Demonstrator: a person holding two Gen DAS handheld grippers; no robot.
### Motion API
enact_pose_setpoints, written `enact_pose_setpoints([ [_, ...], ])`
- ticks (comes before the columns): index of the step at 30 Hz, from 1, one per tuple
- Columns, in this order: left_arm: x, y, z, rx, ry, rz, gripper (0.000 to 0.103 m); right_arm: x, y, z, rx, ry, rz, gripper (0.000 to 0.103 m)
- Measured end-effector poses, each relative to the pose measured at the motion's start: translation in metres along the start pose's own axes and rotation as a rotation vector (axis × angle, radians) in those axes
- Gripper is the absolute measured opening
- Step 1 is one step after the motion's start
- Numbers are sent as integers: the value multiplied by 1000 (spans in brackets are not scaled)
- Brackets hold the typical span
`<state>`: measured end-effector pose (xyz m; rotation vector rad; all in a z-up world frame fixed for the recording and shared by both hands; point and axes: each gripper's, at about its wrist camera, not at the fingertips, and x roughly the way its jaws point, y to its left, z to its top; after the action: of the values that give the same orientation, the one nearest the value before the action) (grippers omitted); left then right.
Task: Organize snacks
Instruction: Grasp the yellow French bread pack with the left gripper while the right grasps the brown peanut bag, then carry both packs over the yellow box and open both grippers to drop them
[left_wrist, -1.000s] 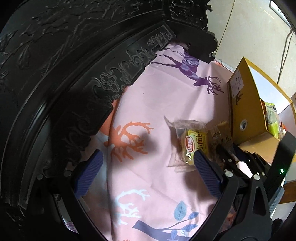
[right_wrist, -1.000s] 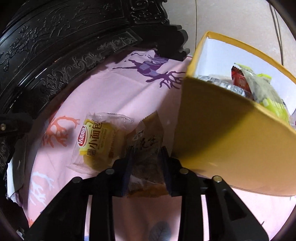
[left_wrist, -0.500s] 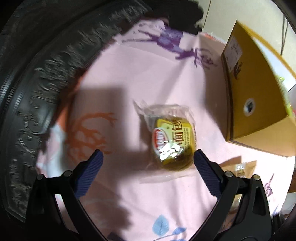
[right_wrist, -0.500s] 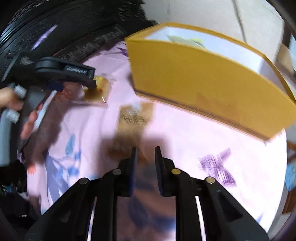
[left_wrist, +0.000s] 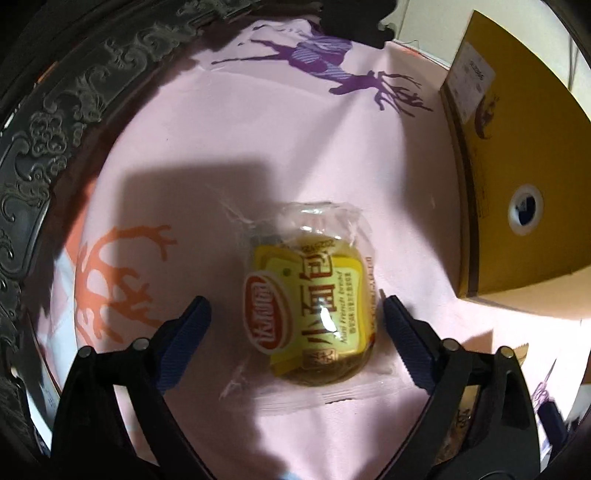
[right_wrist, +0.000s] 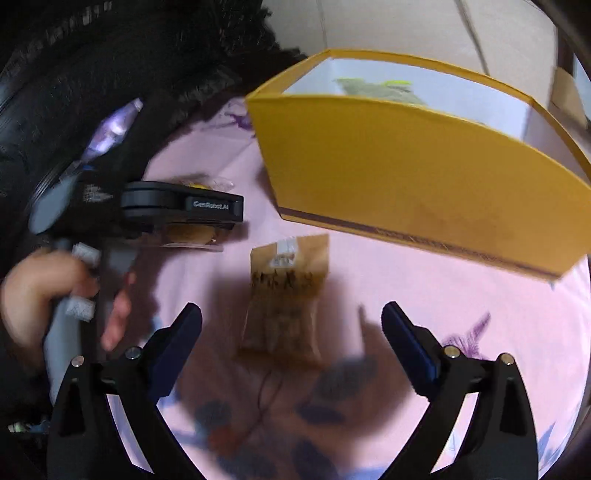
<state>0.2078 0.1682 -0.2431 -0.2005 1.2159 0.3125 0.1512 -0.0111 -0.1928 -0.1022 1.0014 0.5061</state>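
Note:
A yellow wrapped small bread (left_wrist: 314, 310) lies on the pink cloth (left_wrist: 221, 155). My left gripper (left_wrist: 297, 310) is open just above it, with one finger on each side. A brown snack packet (right_wrist: 284, 295) lies flat on the cloth in the right wrist view. My right gripper (right_wrist: 291, 317) is open and empty over it. The yellow box (right_wrist: 406, 184) with snacks inside stands behind the packet; it also shows in the left wrist view (left_wrist: 517, 184) at the right. The left gripper's body (right_wrist: 177, 206) shows at the left of the right wrist view.
A dark carved wooden frame (left_wrist: 55, 129) curves along the left and back edge of the cloth. A hand (right_wrist: 44, 295) holds the left gripper's handle. A wall and a cable stand behind the box.
My right gripper let go of the brown packet, opened wide and drew back. My left gripper moved over the small bread and came down close around it.

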Motion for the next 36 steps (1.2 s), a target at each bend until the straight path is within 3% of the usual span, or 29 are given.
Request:
enact_pose_setpoints([
  [1, -3, -2, -1, 22, -16, -7, 76, 10, 3, 5, -12, 16, -23, 98],
  [3, -8, -5, -3, 51, -30, -12, 62, 28, 8, 8, -41, 58, -61, 95],
  [5, -10, -3, -5, 43, -32, -23, 57, 45, 16, 5, -90, 91, -107, 54],
  [7, -14, -1, -10, 50, -36, -37, 54, 40, 24, 3, -129, 54, -92, 39],
  [16, -31, -8, -46, 42, -11, -127, 51, 12, 8, -13, -53, 93, -54, 38],
  [20, -49, -17, -70, 85, -1, -173, 51, 2, 2, -28, -27, 97, -45, 38],
  [36, -111, -67, -91, 231, -73, -283, 51, -69, -50, -48, 125, -13, -117, 38],
])
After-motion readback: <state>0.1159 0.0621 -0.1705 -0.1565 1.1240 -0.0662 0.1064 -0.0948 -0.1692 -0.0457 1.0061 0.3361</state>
